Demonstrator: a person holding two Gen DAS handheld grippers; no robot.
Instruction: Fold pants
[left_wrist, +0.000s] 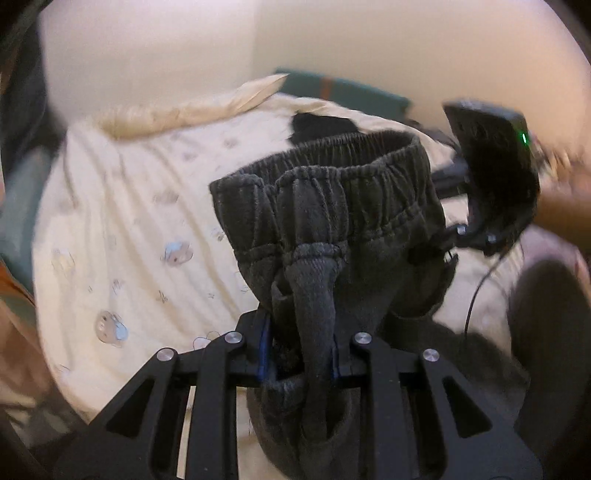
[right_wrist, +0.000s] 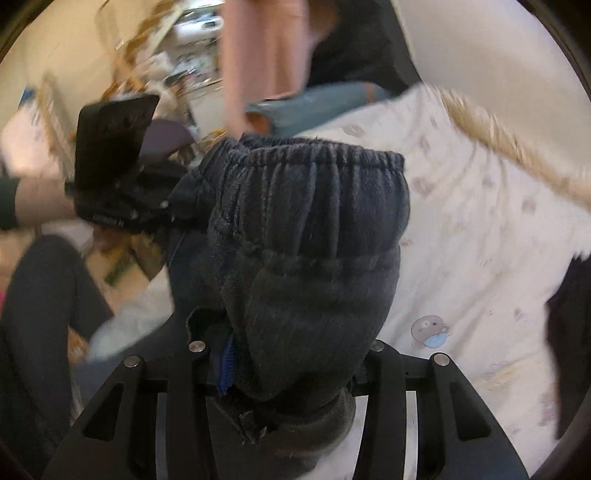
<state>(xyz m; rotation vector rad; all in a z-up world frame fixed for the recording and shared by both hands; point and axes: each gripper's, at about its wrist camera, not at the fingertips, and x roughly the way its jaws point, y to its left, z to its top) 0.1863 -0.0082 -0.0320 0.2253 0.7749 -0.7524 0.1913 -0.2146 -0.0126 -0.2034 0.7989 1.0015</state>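
The dark grey pants (left_wrist: 332, 206) hang bunched in the air above the bed, elastic waistband up. My left gripper (left_wrist: 299, 354) is shut on a fold of the pants near the waistband. The right gripper (left_wrist: 491, 177) shows at the right of the left wrist view, at the waistband's far end. In the right wrist view my right gripper (right_wrist: 295, 369) is shut on the pants (right_wrist: 314, 229), and the left gripper (right_wrist: 110, 162) shows at the left. The fabric hides all fingertips.
A cream bedsheet (left_wrist: 129, 229) with small cartoon prints covers the bed below. A beige pillow (left_wrist: 192, 107) lies at the far edge. A black garment (left_wrist: 321, 123) lies behind the pants. A person's dark-clad leg (right_wrist: 44, 295) and room clutter (right_wrist: 184, 44) are at the left.
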